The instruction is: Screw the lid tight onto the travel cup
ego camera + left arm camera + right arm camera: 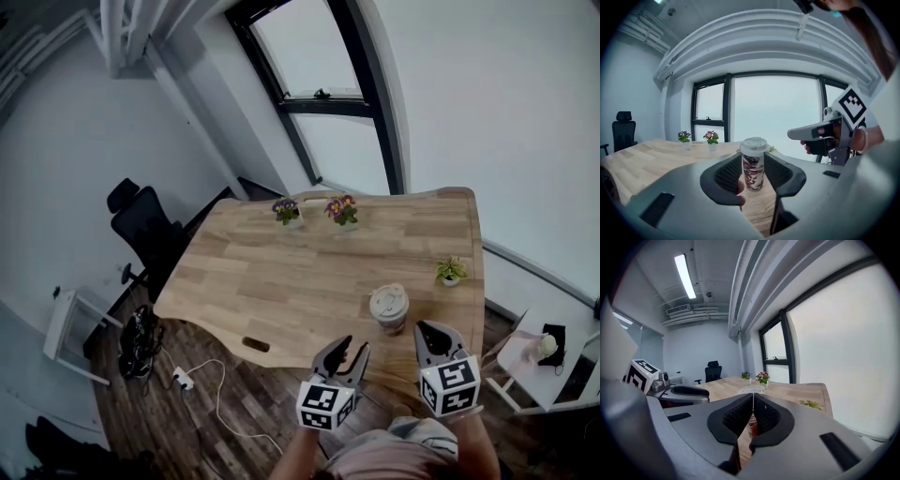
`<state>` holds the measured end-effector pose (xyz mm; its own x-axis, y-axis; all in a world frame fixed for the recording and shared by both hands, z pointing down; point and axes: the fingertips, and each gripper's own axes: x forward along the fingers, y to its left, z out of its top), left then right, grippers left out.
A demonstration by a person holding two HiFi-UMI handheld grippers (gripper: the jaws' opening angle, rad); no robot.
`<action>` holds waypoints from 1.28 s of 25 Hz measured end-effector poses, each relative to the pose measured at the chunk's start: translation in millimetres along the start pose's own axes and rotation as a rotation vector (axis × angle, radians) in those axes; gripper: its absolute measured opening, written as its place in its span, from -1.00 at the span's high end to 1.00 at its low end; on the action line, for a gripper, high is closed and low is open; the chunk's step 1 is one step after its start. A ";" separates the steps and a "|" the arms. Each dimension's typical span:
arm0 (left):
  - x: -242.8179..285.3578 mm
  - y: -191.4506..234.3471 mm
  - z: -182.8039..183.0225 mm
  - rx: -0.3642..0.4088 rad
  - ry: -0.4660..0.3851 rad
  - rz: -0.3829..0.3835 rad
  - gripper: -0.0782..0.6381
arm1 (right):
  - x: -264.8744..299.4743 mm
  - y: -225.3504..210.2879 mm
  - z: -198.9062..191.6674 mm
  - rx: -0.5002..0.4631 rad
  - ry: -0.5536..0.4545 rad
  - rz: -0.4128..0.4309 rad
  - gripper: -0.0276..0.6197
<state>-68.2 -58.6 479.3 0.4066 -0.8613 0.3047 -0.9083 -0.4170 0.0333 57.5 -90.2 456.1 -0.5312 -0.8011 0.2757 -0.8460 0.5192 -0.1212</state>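
Note:
A travel cup with a red, white and black pattern stands upright near the front edge of the wooden table, with a pale lid sitting on it. My left gripper hovers just in front and to the left of the cup, not touching it; its jaws stand apart. In the left gripper view the cup shows through the gap of the left gripper. My right gripper is close at the cup's right. In its own view the right gripper has its fingers together, with nothing between them.
Two small flower pots stand at the table's far edge, a green plant at its right edge. An office chair is on the left. A white side table is on the right. A cable lies on the floor.

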 end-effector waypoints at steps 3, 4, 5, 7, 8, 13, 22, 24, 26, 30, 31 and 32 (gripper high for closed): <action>-12.8 0.6 12.4 -0.005 -0.028 0.029 0.51 | -10.8 3.5 4.8 0.001 -0.006 -0.008 0.91; -17.3 0.9 16.1 -0.005 -0.037 0.042 0.61 | -14.4 5.1 6.1 0.000 -0.008 -0.010 0.91; -21.5 0.9 19.5 -0.005 -0.046 0.054 0.68 | -17.9 6.6 7.4 -0.005 -0.010 -0.012 0.91; -28.7 -2.2 25.5 -0.005 -0.057 0.061 0.74 | -24.8 9.6 10.5 -0.020 -0.013 -0.016 0.91; -32.1 -5.5 28.2 -0.005 -0.059 0.053 0.76 | -28.4 11.3 12.0 -0.022 -0.014 -0.016 0.91; -50.6 -20.7 39.3 0.017 -0.065 0.038 0.77 | -45.8 22.5 18.8 -0.014 -0.020 -0.009 0.91; -89.3 -35.7 56.8 0.007 -0.093 0.073 0.78 | -78.2 42.8 36.4 -0.051 -0.067 0.001 0.91; -97.7 -40.0 61.6 0.005 -0.109 0.076 0.78 | -86.8 46.9 40.4 -0.062 -0.079 0.004 0.91; -104.4 -43.7 67.3 0.001 -0.127 0.075 0.78 | -93.4 50.3 45.2 -0.077 -0.091 0.006 0.91; -117.0 -52.5 77.5 -0.012 -0.166 0.074 0.78 | -106.8 54.1 53.5 -0.077 -0.120 0.013 0.91; -120.3 -55.0 79.9 -0.012 -0.174 0.077 0.78 | -110.6 54.0 55.3 -0.072 -0.129 0.013 0.91; -123.4 -57.2 82.5 -0.010 -0.182 0.080 0.78 | -114.1 53.8 56.7 -0.068 -0.136 0.012 0.91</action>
<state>-58.3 47.6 361.2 0.3432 -0.9303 0.1296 -0.9390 -0.3428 0.0260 70.0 12.2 364.0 -0.5468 -0.8251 0.1419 -0.8367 0.5446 -0.0574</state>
